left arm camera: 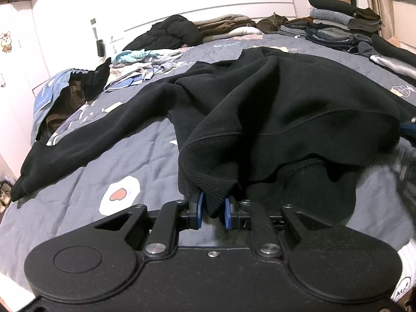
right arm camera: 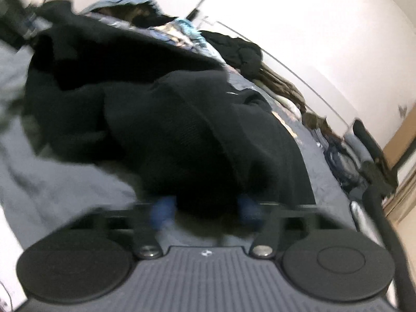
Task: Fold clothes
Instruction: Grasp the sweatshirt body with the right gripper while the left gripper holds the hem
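We have the left hand-held gripper [left arm camera: 213, 209] clamped on the ribbed hem of the black sweatshirt [left arm camera: 286, 98], whose body runs straight ahead across the bed [left arm camera: 104, 166], one sleeve trailing far left, while our right hand-held gripper [right arm camera: 208, 212] appears closed on blurred cloth.

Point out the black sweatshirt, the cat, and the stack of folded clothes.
black sweatshirt [left arm camera: 299, 98]: left wrist view, on its raised body panel.
cat [left arm camera: 271, 23]: left wrist view, on its back, by the headboard.
stack of folded clothes [left arm camera: 338, 18]: left wrist view, on a grey layer.
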The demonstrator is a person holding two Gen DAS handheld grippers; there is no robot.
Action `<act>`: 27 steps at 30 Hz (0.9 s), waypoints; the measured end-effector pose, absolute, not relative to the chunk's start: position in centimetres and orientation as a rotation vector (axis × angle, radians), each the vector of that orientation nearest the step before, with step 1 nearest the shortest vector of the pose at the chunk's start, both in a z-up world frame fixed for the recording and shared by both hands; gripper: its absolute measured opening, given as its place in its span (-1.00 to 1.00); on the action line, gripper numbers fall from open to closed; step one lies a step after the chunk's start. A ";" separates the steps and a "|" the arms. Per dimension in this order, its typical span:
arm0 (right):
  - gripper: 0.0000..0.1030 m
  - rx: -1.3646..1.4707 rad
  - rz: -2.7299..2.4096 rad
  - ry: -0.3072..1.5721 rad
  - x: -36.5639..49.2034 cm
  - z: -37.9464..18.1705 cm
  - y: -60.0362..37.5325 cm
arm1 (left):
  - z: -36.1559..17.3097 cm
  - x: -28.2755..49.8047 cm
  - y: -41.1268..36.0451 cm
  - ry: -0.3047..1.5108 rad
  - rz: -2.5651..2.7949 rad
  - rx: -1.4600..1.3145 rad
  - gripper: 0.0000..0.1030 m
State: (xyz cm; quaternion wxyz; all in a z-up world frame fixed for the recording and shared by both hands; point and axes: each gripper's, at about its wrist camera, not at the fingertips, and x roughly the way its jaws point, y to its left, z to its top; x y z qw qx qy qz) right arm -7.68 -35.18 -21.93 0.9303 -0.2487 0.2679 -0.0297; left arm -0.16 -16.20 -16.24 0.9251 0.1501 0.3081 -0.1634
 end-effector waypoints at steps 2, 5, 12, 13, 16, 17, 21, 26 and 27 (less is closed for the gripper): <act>-0.64 -0.407 -0.067 0.542 -7.7 -20.6 -36.4 | -16.1 -0.1 -16.1 0.636 -0.337 0.302 -0.66; -0.72 -0.226 -0.065 0.514 -8.3 -18.1 -38.5 | -15.9 0.0 -15.9 0.642 -0.339 0.294 -0.74; -0.76 0.159 -0.044 0.439 -10.0 -12.1 -43.7 | -11.8 1.3 -13.4 0.613 -0.323 0.230 -0.82; -0.76 0.186 -0.037 0.433 -10.1 -11.5 -44.1 | -10.6 1.5 -12.9 0.596 -0.321 0.228 -0.83; -0.77 0.252 -0.006 0.405 -10.7 -9.3 -44.9 | -6.1 1.7 -11.1 0.527 -0.310 0.230 -0.83; -0.78 0.263 0.004 0.393 -10.9 -8.4 -45.1 | -4.4 1.7 -10.5 0.501 -0.306 0.239 -0.84; -0.83 0.337 0.032 0.323 -12.4 -4.9 -46.9 | 0.1 1.6 -8.4 0.434 -0.288 0.313 -0.84; -0.88 0.259 0.046 0.406 -11.2 -4.9 -47.1 | -1.5 1.6 -8.0 0.527 -0.319 0.357 -0.83; -0.88 0.233 0.044 0.435 -10.7 -5.6 -46.9 | -2.5 1.6 -8.3 0.556 -0.327 0.363 -0.83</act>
